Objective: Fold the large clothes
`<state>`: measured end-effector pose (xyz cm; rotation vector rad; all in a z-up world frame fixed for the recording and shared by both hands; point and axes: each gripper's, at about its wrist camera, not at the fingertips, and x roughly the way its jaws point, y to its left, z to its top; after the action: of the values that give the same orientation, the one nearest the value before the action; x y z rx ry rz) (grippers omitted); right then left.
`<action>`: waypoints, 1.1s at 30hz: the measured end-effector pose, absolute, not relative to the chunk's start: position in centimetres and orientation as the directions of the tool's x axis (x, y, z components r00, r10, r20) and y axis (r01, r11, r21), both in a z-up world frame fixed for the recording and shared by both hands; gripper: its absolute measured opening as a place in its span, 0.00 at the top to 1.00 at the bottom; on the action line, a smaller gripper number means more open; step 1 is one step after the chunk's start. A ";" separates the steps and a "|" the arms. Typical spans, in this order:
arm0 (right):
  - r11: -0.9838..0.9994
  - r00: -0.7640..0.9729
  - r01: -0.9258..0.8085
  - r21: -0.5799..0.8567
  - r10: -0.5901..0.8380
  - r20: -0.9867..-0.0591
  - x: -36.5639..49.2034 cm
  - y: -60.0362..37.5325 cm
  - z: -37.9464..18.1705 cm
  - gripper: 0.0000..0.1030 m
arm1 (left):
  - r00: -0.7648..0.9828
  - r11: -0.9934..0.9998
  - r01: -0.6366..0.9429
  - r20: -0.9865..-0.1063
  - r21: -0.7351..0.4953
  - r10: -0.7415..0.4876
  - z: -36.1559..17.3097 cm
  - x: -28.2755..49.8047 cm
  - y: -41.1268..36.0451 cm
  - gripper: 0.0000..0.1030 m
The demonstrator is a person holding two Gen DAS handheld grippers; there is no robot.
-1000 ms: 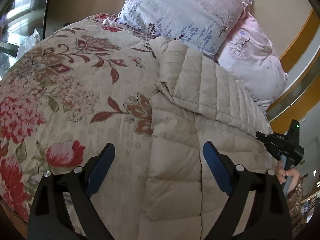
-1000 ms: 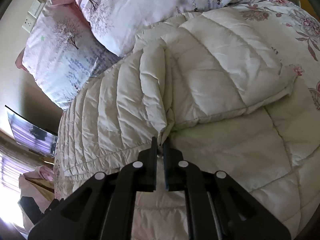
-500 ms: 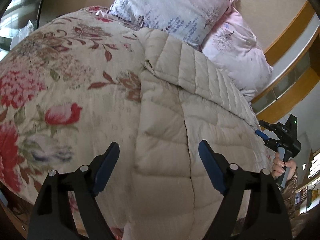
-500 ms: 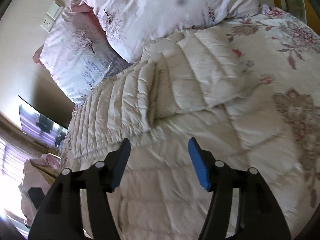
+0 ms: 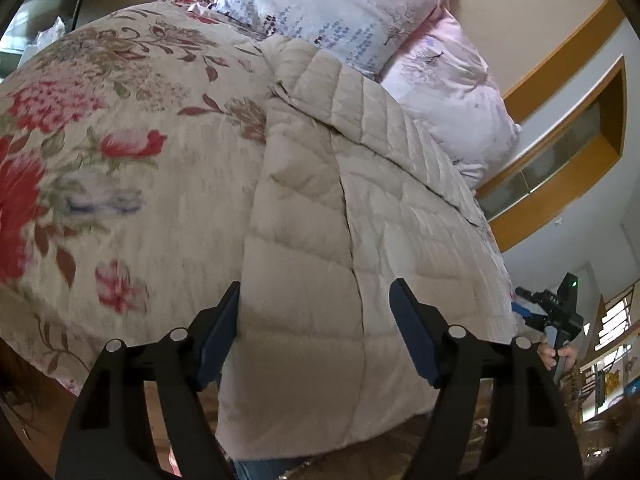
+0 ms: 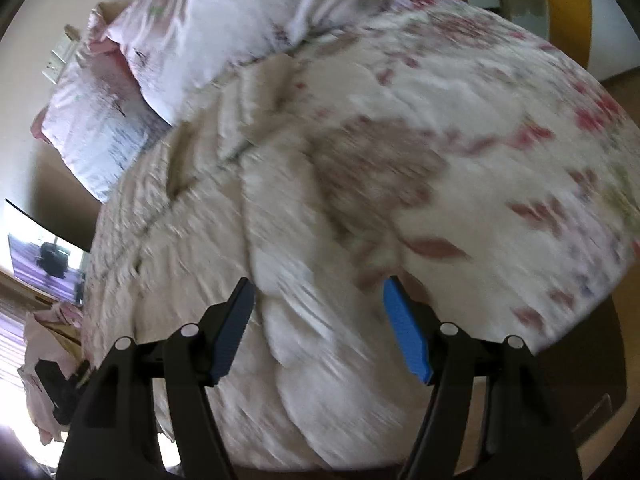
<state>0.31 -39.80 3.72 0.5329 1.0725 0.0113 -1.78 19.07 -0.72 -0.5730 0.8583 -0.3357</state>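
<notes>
Beige quilted down coat (image 5: 360, 216) lies lengthwise on the bed below the pillows (image 5: 344, 4), so both gaping, empty tools, left tool (image 5: 316, 336) and right tool (image 6: 320, 328), should pinch the hem corners evenly.

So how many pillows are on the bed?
2. One pillow with blue-purple print sits at the head of the bed, above the beige puffer coat. A pinker pillow leans beside it on the right. More may hide behind them.
</notes>
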 end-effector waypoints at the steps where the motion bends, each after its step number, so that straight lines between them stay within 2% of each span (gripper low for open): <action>1: 0.870 0.476 0.252 0.424 0.270 -0.837 -0.7 -40.4 3.5 0.35 | 0.616 0.796 0.053 -0.608 -0.603 -0.501 -0.8 -2.2 19.1 0.28; 10: 0.818 0.373 0.251 0.517 0.411 -0.832 -5.5 -42.8 0.6 0.24 | 0.602 0.769 0.064 -0.590 -0.636 -0.539 -1.7 -5.0 19.6 0.28; 17: 0.702 0.375 0.213 0.679 0.583 -0.721 -5.7 -43.3 -2.8 0.22 | 0.576 0.744 0.033 -0.595 -0.668 -0.560 -3.7 -5.0 20.2 0.28; 25: 0.618 0.394 0.165 0.769 0.673 -0.626 -5.1 -42.8 -4.9 0.20 | 0.562 0.690 0.055 -0.549 -0.721 -0.618 -5.7 -4.4 19.7 0.28; 26: 0.619 0.384 0.158 0.769 0.679 -0.625 -5.0 -42.4 -5.1 0.22 | 0.557 0.686 0.057 -0.546 -0.726 -0.625 -5.9 -4.3 19.6 0.28; 28: 0.621 0.366 0.142 0.771 0.691 -0.624 -4.9 -41.6 -5.0 0.33 | 0.547 0.681 0.059 -0.546 -0.730 -0.634 -6.2 -4.2 19.4 0.28; 29: 0.619 0.359 0.128 0.775 0.700 -0.618 -5.1 -41.2 -4.9 0.42 | 0.544 0.678 0.061 -0.545 -0.733 -0.638 -6.3 -4.2 19.3 0.28; 30: 0.617 0.355 0.116 0.778 0.706 -0.613 -5.2 -41.0 -4.8 0.51 | 0.541 0.674 0.063 -0.542 -0.736 -0.643 -6.4 -4.2 19.2 0.33; 31: 0.619 0.353 0.103 0.778 0.709 -0.611 -5.3 -40.8 -4.6 0.54 | 0.534 0.666 0.067 -0.537 -0.743 -0.653 -6.5 -4.2 19.2 0.39; 33: 0.628 0.352 0.069 0.776 0.712 -0.607 -5.5 -40.1 -3.9 0.70 | 0.528 0.654 0.074 -0.527 -0.752 -0.666 -6.6 -4.4 19.2 0.48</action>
<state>-5.49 -40.10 -3.95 0.8174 1.1547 0.4821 -4.37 19.21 -6.57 -0.7410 0.9166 -0.4942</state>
